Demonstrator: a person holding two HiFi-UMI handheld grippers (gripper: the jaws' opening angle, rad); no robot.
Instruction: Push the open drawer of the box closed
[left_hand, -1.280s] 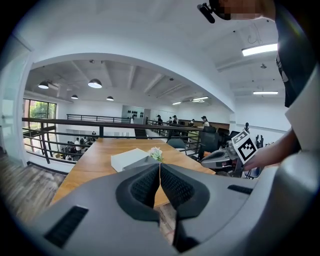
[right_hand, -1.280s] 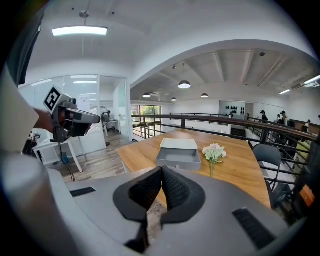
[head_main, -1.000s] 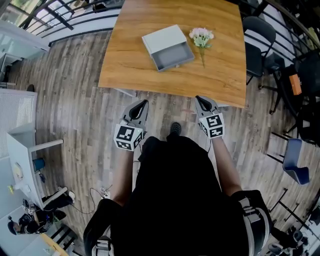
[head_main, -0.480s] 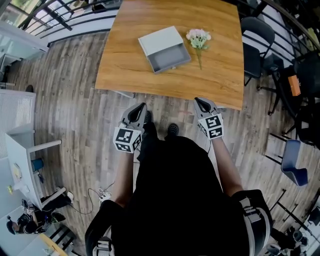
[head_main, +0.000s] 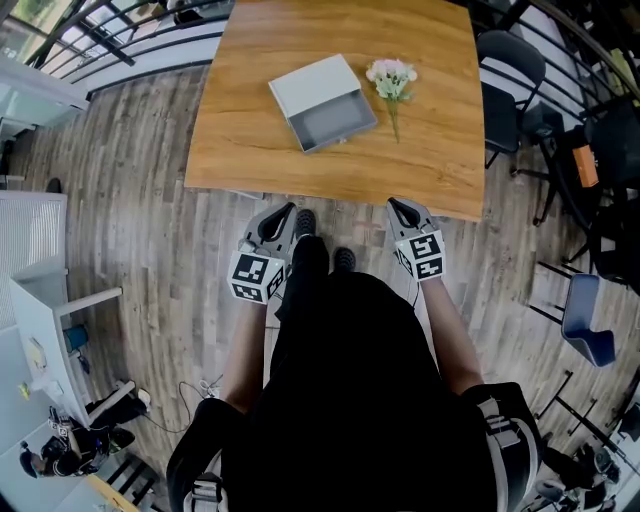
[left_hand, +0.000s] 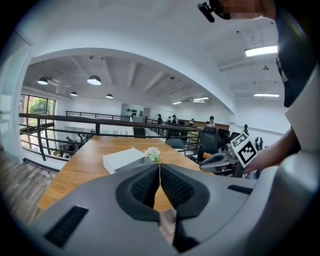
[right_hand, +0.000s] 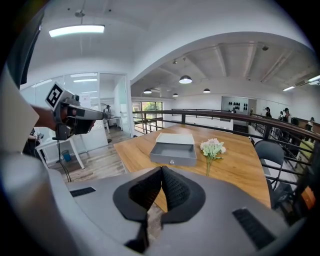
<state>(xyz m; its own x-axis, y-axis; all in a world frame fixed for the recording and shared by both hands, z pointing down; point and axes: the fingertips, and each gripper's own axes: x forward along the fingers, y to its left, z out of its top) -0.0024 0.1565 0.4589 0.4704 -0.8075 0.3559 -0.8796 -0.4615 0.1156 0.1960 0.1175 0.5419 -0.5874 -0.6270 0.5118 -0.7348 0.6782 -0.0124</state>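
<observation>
Subject of inspection: one pale grey box (head_main: 316, 82) lying near the middle of the wooden desk (head_main: 240, 140), with its single drawer (head_main: 335, 120) pulled out toward the person and empty as far as can be seen. One small knob (right_hand: 171, 161) sits at the centre of the drawer front. One bunch of flowers (head_main: 390, 78) lies just beside the box on its right, not touching it. Two tools are present. The left tool (head_main: 285, 210) and the right tool (head_main: 397, 204) both hang over the floor (head_main: 150, 250) short of the desk's near edge, well apart from the box. Each has its jaws pressed together with nothing between them. Assessment: the box looks stiff, smooth-sided and light, so it is likely to skid across the polished desk under a push rather than let the drawer slide home. No grasp seems necessary. The closed tip of one tool should bear flat on the drawer front, at or beside the knob, to avoid skewing the drawer in its runners. The other tool could brace the box's far wall. The flowers appear fragile and should be kept clear of.
</observation>
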